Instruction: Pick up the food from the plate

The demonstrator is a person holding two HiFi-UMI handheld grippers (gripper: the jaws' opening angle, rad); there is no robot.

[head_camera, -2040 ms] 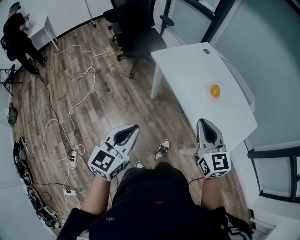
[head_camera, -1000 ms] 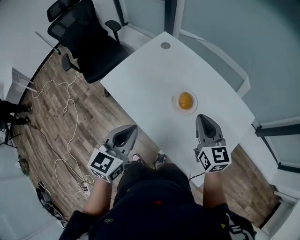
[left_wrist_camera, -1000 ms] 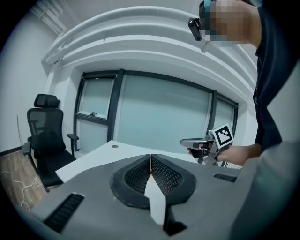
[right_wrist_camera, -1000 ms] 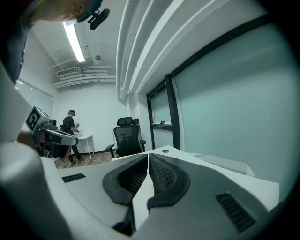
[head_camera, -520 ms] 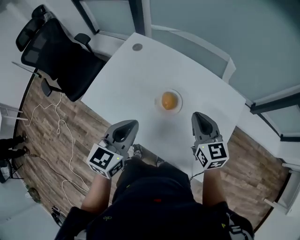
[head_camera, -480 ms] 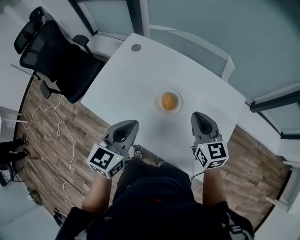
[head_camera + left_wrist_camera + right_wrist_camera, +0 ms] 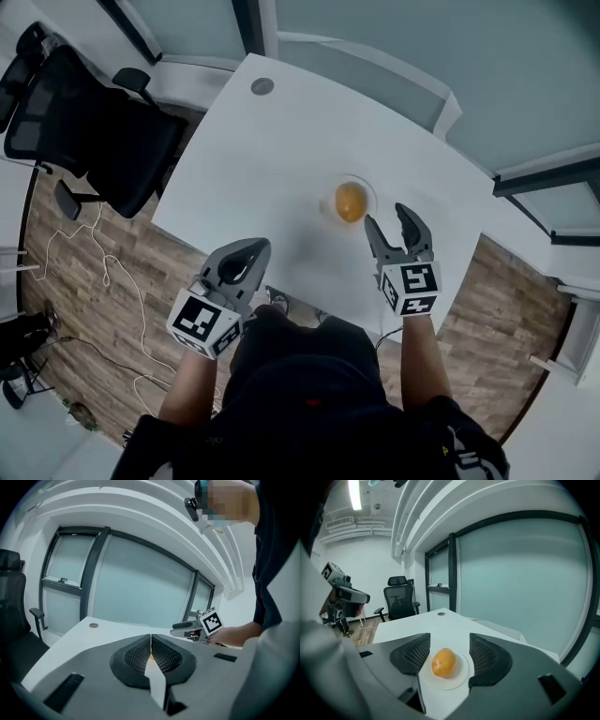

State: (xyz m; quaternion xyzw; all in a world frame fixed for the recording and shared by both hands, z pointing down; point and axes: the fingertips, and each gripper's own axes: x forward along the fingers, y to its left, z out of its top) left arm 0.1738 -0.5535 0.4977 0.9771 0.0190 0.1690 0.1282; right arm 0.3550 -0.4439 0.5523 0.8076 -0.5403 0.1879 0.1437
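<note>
1. Right tool point(image 7: 386, 217) opening at this moment: jaws spread well apart, pinching nothing, the dark ribbed pads point(image 7: 414, 654) facing each other across a broad gap.
2. Along those jaws in the right gripper view, food point(image 7: 443, 662) framed in the gap: a round orange piece, clear of both pads, with white showing on either side of it.
3. From the head view, right tool aimed at the plate point(image 7: 329, 208), fingertips point(image 7: 368, 222) just beside its near rim. Cannot tell whether any tip touches the rim, or whether the jaws ride above the surface point(image 7: 281, 159) or rest on it.
4. Food lying in the middle of the small pale plate, untouched. Plate flat on the white surface, toward its right half, well in from the far edge.
5. Left tool point(image 7: 255, 247) with jaws pressed together along one thin seam, nothing between them. Held low at the near edge of the surface, well apart from the plate and from the right tool.
6. In the left gripper view, right tool off to the right beyond the closed jaws, gripped by a hand point(image 7: 229, 634).
7. Around the work: a round grommet point(image 7: 262, 86) near the far corner of the surface, a black office chair point(image 7: 84, 131) to the left, a wooden floor point(image 7: 141, 281) with a pale cable point(image 7: 101, 272) trailing across it.
</note>
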